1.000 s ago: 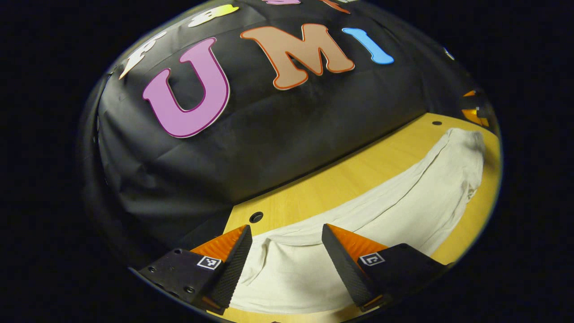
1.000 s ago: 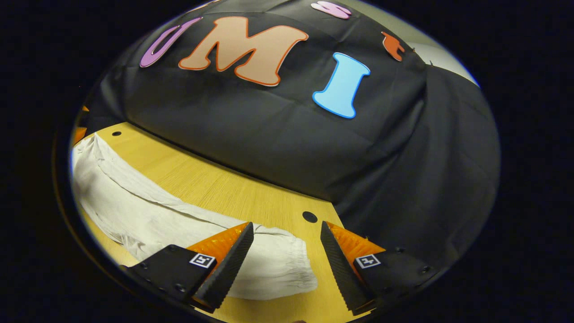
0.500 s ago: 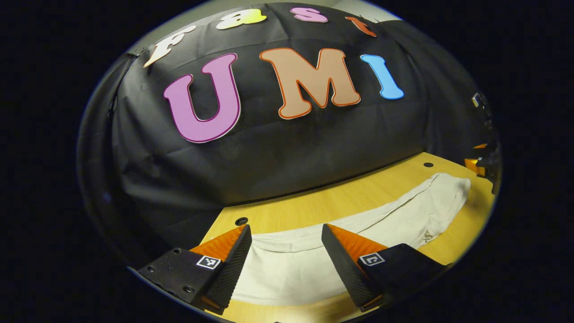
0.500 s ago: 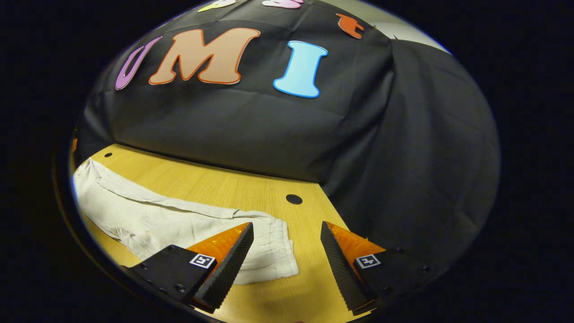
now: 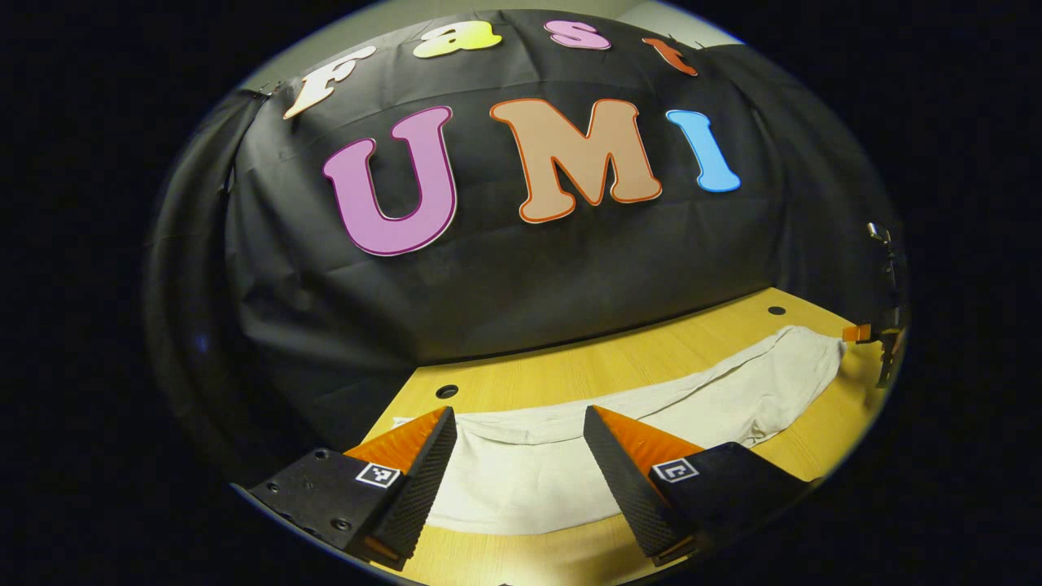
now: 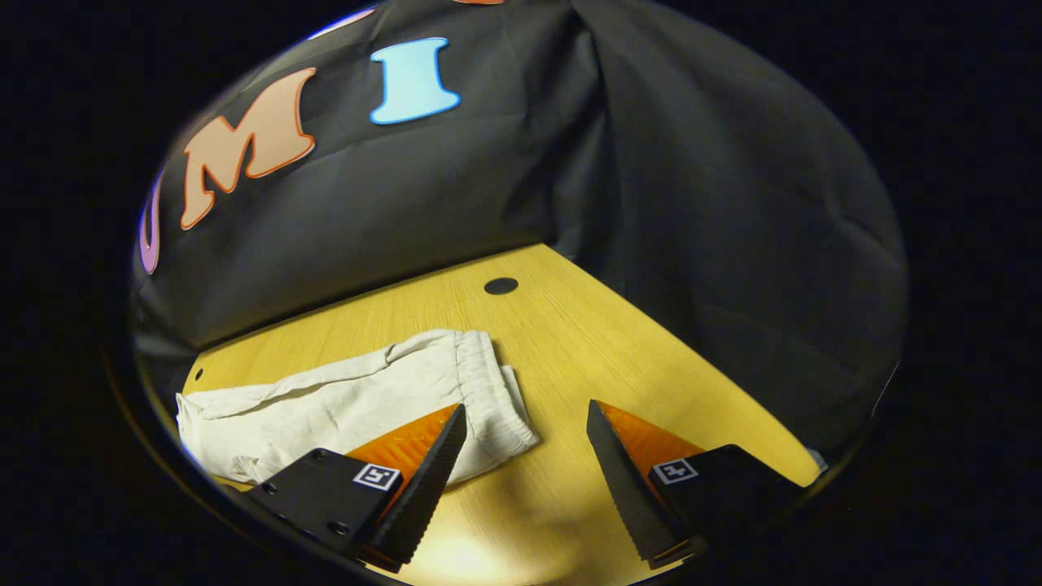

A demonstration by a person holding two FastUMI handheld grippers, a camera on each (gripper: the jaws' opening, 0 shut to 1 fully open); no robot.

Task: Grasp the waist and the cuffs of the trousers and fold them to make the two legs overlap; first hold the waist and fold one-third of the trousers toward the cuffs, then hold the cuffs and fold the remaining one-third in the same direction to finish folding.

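Note:
Cream trousers (image 5: 733, 399) lie stretched flat along the wooden table (image 5: 619, 362), the legs laid one over the other. In the left gripper view a plain end lies just beyond my left gripper (image 5: 518, 415), which hangs open above it with nothing between its fingers. The right gripper view shows the trousers (image 6: 350, 403) ending in a gathered elastic band (image 6: 488, 391). My right gripper (image 6: 526, 407) is open over bare table, its left finger above that band. The other gripper (image 5: 875, 338) shows small at the far right edge of the left gripper view.
The black cloth wall closes off the table at the back and on both sides. Small round holes (image 5: 446, 391) (image 6: 501, 286) mark the tabletop near its corners. A bare strip of wood (image 6: 651, 350) runs right of the elastic band.
Both grippers have lifted and drawn back from the trousers, staying open. The right gripper view has swung so the elastic end now sits left of its fingers. The trousers have not moved.

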